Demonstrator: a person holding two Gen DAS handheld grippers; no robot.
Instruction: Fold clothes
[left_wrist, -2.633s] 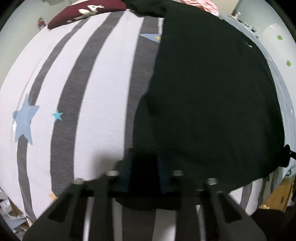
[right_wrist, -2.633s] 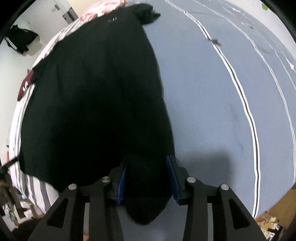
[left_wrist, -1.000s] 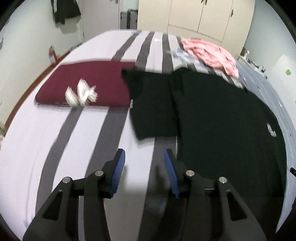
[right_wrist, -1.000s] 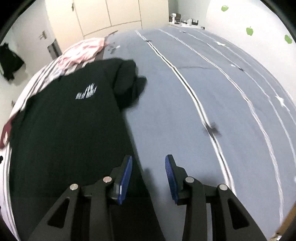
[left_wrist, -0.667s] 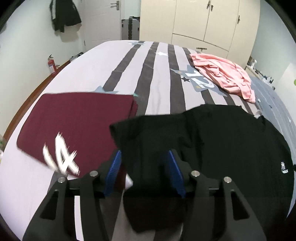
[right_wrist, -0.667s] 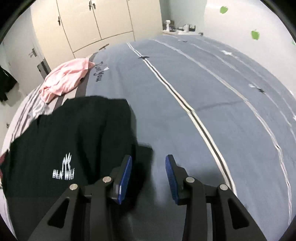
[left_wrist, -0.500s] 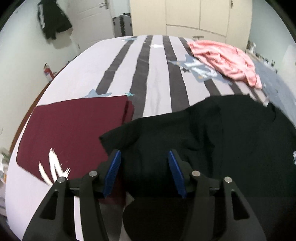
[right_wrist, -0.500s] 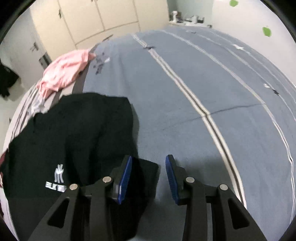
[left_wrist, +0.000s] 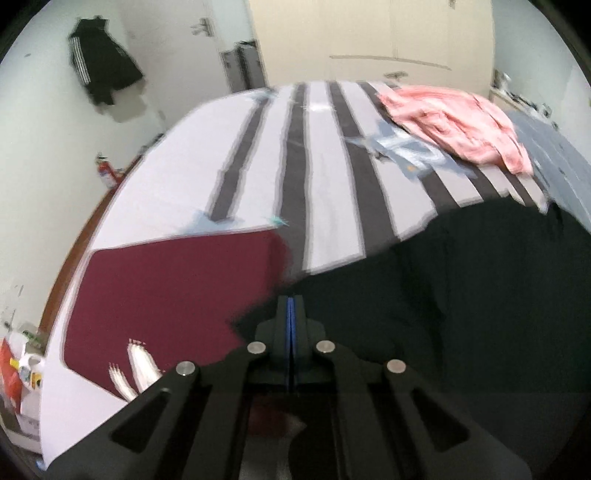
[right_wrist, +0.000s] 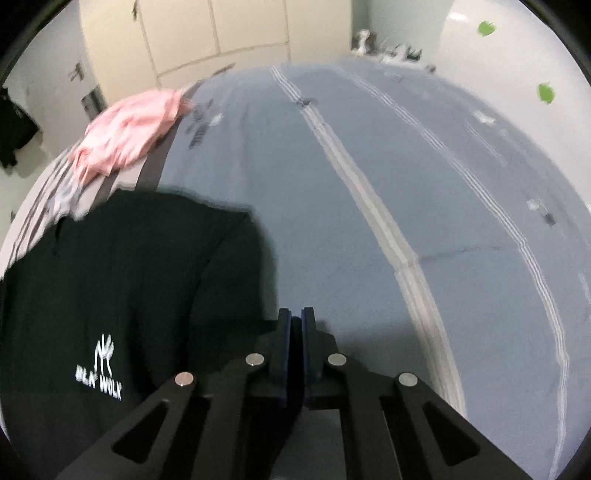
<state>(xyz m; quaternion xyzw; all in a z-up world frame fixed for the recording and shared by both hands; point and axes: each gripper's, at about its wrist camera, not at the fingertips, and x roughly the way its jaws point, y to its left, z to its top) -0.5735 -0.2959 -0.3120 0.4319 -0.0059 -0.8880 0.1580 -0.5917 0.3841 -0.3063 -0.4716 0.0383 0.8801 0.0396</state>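
On the bed (left_wrist: 325, 206), spread flat: black T-shirt (left_wrist: 480, 295), collar toward the far end, long axis running near to far. Left gripper (left_wrist: 290, 306) pinched fully together on the left sleeve tip; right gripper (right_wrist: 296, 317) likewise clamped, a thin fold of the right sleeve edge between the pads. Body of the shirt lying inward from each gripper (right of the left one, left of the right one), so probably a sleeve fold toward the midline, each arm nearest its own sleeve. Maroon shirt (left_wrist: 177, 295) already folded just left, touching or nearly touching the black sleeve. Pink garment (left_wrist: 454, 122) crumpled at the far end. Striped and blue-grey bedcovers below; cream wardrobe (left_wrist: 369, 37) beyond.
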